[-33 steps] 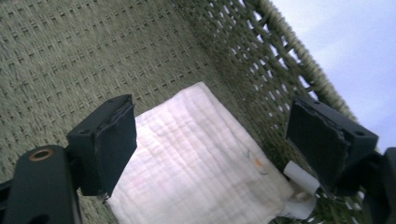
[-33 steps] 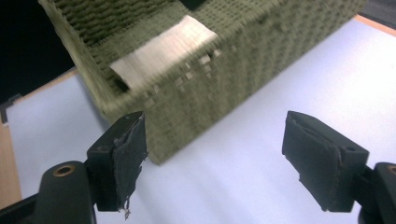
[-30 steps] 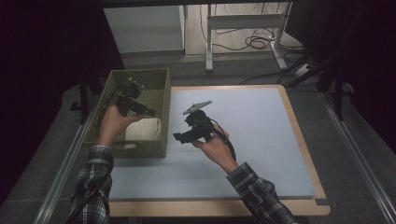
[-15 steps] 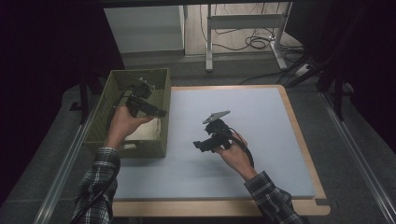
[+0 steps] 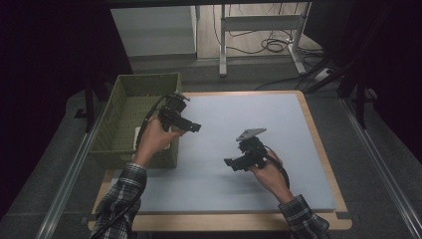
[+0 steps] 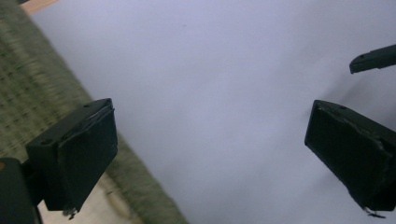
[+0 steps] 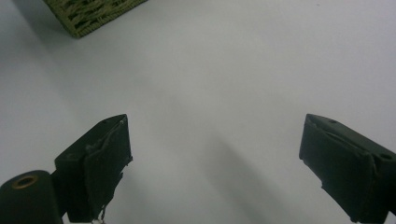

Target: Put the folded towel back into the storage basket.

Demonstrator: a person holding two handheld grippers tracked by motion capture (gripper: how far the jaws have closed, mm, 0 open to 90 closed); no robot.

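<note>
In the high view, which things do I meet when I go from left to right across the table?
Green woven basket → left gripper, black, at the basket's right wall → bare light blue mat → right gripper, black, above the mat → wooden table edge.

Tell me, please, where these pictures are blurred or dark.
High view: dim, surroundings nearly black. Left gripper view: the green basket is smeared, while the left gripper looks sharp. Right gripper view: soft shadows lie on the mat.
</note>
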